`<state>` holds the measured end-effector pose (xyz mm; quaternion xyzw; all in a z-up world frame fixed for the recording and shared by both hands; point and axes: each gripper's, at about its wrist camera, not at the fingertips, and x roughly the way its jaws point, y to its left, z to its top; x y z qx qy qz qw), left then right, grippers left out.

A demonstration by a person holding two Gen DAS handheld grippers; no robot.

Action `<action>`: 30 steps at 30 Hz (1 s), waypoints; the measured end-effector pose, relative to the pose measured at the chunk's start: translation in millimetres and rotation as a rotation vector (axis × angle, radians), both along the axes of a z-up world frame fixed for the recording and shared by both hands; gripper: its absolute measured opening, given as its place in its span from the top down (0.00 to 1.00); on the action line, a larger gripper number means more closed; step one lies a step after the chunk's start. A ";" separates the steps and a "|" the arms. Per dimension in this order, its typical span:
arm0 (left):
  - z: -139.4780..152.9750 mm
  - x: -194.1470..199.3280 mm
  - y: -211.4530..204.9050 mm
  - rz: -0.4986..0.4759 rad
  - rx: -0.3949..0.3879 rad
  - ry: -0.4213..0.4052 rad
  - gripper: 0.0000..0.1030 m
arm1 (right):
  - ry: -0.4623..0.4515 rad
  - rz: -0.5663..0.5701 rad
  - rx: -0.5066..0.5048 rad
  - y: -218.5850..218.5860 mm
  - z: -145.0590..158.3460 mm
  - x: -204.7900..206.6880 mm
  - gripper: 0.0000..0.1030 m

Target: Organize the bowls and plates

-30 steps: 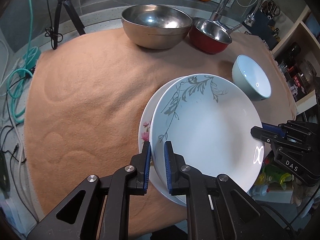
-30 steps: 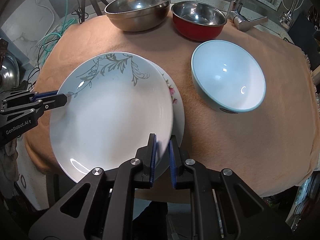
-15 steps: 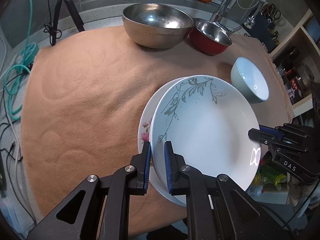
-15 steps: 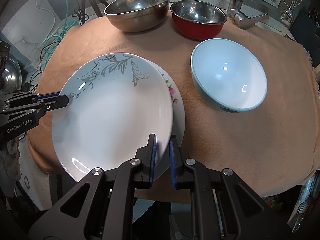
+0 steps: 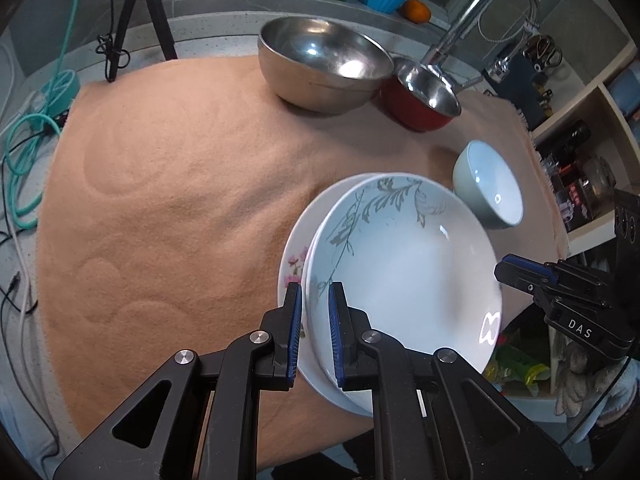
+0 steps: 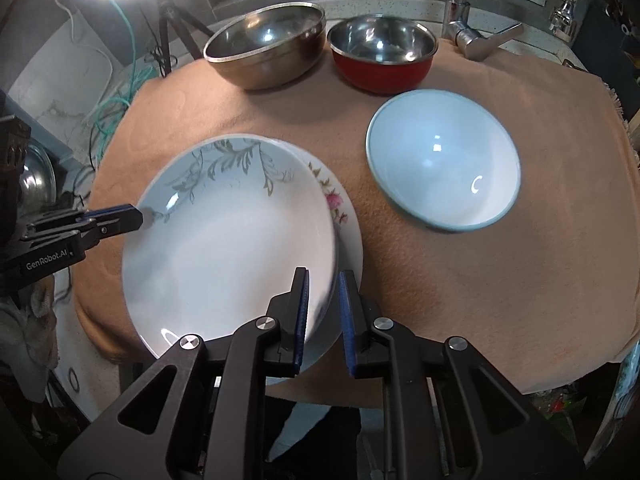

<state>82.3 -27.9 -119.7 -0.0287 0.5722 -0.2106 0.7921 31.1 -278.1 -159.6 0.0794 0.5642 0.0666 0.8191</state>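
1. Leaf-pattern plate [image 6: 232, 240] lies on the flower-pattern plate [image 6: 344, 216], near the table [image 5: 180, 200] front edge.
2. Left tongs [image 5: 314, 332] are clamped on the leaf-pattern plate's rim.
3. Right tongs [image 6: 323, 316] are opening; the rim sits between the pads, apparently free of them.
4. Release one side at a time; withdraw outward without nudging the stack.
5. Count: two plates; three bowls, namely steel bowl [image 6: 266, 52], red bowl [image 6: 382, 56], pale blue bowl [image 6: 442, 168].

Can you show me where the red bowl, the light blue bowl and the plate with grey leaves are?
Red bowl with shiny steel inside [image 6: 382, 74], right wrist view: red outer wall.
Light blue bowl [image 6: 442, 164], right wrist view: inside.
White plate with grey leaves [image 6: 224, 240], right wrist view: centre.
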 end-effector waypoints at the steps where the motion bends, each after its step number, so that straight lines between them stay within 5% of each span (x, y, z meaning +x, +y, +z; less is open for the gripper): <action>1: 2.6 2.5 2.2 0.007 -0.012 0.000 0.89 | -0.011 -0.009 0.014 -2.8 4.1 1.4 0.74; 3: 9.6 8.8 6.9 0.024 -0.037 -0.009 0.89 | -0.040 -0.030 0.038 -8.8 14.2 5.4 0.67; 17: 45.6 70.4 21.9 0.104 -0.069 -0.103 0.88 | -0.152 -0.077 0.110 -17.9 63.5 67.4 0.67; 30: 35.7 122.6 21.3 0.162 -0.132 -0.043 0.88 | -0.134 -0.079 0.185 -24.7 60.4 137.5 0.67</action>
